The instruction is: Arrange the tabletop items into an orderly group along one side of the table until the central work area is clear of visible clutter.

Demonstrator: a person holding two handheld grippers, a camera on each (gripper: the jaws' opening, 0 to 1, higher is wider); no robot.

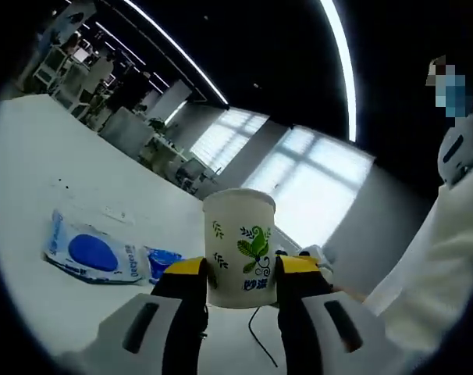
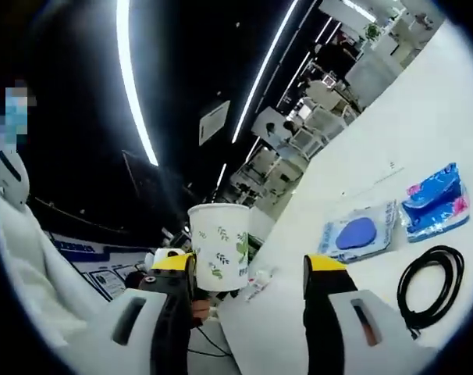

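Observation:
A white paper cup (image 1: 239, 248) with green leaf print stands upright between the yellow-tipped jaws of my left gripper (image 1: 243, 269), which is shut on its lower half and holds it above the white table (image 1: 33, 172). In the right gripper view the same cup (image 2: 219, 246) shows close beside the left-hand jaw, and the other jaw is far from it. My right gripper (image 2: 250, 269) is open. A blue and white flat packet (image 1: 92, 254) lies on the table to the left of the cup, with a small blue packet (image 1: 162, 262) beside it.
In the right gripper view the flat packet (image 2: 360, 233), a blue and pink packet (image 2: 433, 201) and a coiled black cable (image 2: 428, 289) lie on the table (image 2: 392, 125). A thin black wire (image 1: 260, 336) runs under the cup. A person in white (image 1: 455, 234) stands close by. Desks and chairs fill the background.

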